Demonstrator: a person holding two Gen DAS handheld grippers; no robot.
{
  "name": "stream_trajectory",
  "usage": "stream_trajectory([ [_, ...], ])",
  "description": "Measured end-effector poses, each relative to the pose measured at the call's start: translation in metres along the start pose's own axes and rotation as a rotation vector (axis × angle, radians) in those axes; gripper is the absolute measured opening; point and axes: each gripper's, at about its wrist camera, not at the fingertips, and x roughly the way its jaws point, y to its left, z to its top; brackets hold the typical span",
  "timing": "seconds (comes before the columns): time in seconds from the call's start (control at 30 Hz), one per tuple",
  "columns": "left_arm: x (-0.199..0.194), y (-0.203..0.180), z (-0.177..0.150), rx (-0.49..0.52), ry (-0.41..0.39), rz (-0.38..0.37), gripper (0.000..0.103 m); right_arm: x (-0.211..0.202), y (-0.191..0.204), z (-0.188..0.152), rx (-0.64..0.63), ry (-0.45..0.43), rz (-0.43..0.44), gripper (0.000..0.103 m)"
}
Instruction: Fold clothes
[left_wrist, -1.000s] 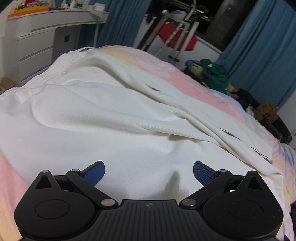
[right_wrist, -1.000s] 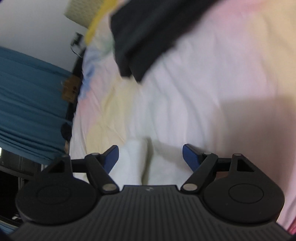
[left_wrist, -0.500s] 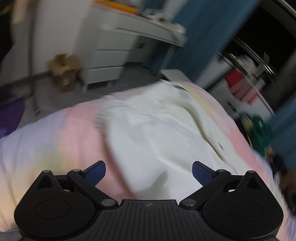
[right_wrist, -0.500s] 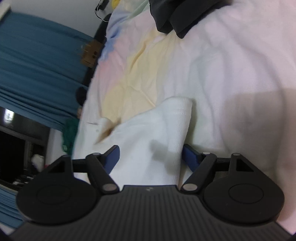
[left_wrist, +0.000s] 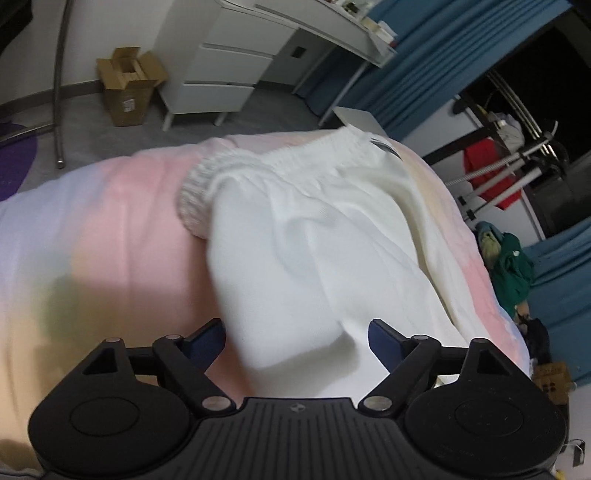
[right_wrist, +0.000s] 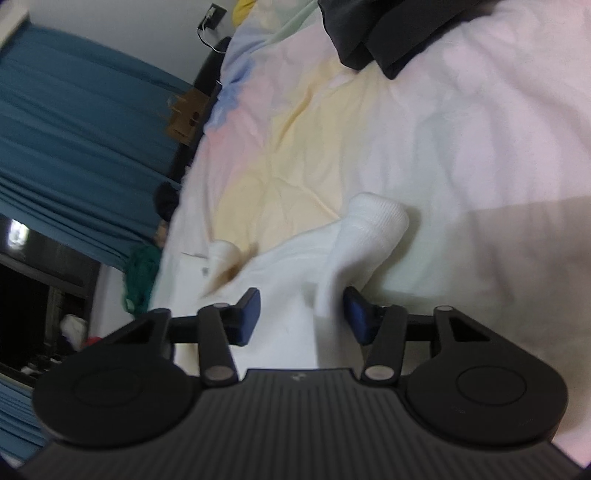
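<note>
A pair of white sweatpants (left_wrist: 314, 236) lies on the pastel bedsheet (left_wrist: 110, 236), its elastic waistband (left_wrist: 266, 166) toward the bed's far edge. My left gripper (left_wrist: 295, 338) is open, with a fold of the white fabric between its blue pads. In the right wrist view a ribbed leg cuff (right_wrist: 376, 218) of the sweatpants (right_wrist: 284, 295) points away from me. My right gripper (right_wrist: 301, 314) has its jaws partly closed around the leg fabric, which lies between the pads with gaps still showing.
A dark garment (right_wrist: 388, 33) lies at the far end of the bed. A white drawer unit (left_wrist: 229, 62) and a cardboard box (left_wrist: 127, 85) stand on the floor beyond the bed. Blue curtains (right_wrist: 74, 140), a green garment (left_wrist: 513, 273) and a clothes rack (left_wrist: 498, 162) are at the side.
Both grippers have narrowed, the right more than the left. The left view swung to the waistband end. The right gripper pulled back along the leg; the cuff now lies farther ahead.
</note>
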Motion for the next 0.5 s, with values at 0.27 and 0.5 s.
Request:
stream_trajectory([
  [0.27,0.021,-0.002,-0.008,-0.059,0.048,-0.057,0.064,0.017,0.008,-0.007,-0.094,0.123,-0.066,0.042],
  [0.5,0.032,0.009,-0.005,-0.179,0.059,-0.113,0.032,0.006,0.011,-0.002,-0.105,0.058,-0.088,0.005],
])
